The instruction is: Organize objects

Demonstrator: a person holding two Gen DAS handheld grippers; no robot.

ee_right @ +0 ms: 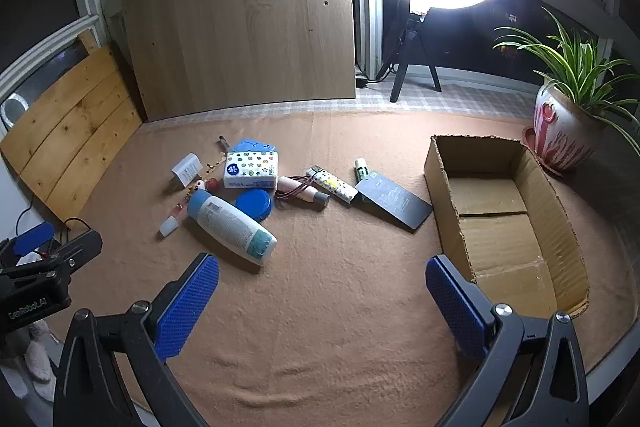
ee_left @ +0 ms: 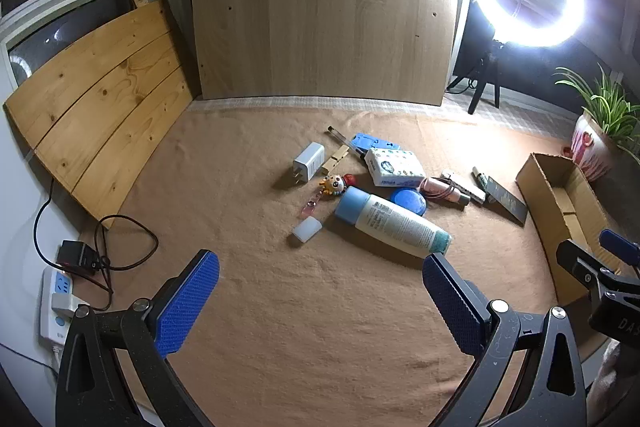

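Blue-capped and white-bodied, the lotion bottle (ee_left: pixel 392 221) lies on its side at the near edge of a loose cluster on the tan cloth (ee_left: pixel 304 327) that covers the bench, with a blue round tin (ee_left: pixel 409 201) touching its far side and a small white cap (ee_left: pixel 307 229) just beside its blue end. Behind it are seen a tissue pack (ee_left: pixel 394 167), a white charger (ee_left: pixel 309 161) and a pink skipping-rope handle (ee_left: pixel 442 189), with a black flat box (ee_right: pixel 394 201) further towards the cardboard box (ee_right: pixel 560 227), which stands open and empty well apart on the right. Both the left tongs (ee_left: pixel 320 301) and the right tongs (ee_right: pixel 322 301) are held fully spread above bare cloth, and nothing is gripped by either. The step in hand is judged to be a first pick. The bottle is best taken across its narrow width near the middle, so that it does not tip, and the tin should be left undisturbed as the pads are closed.
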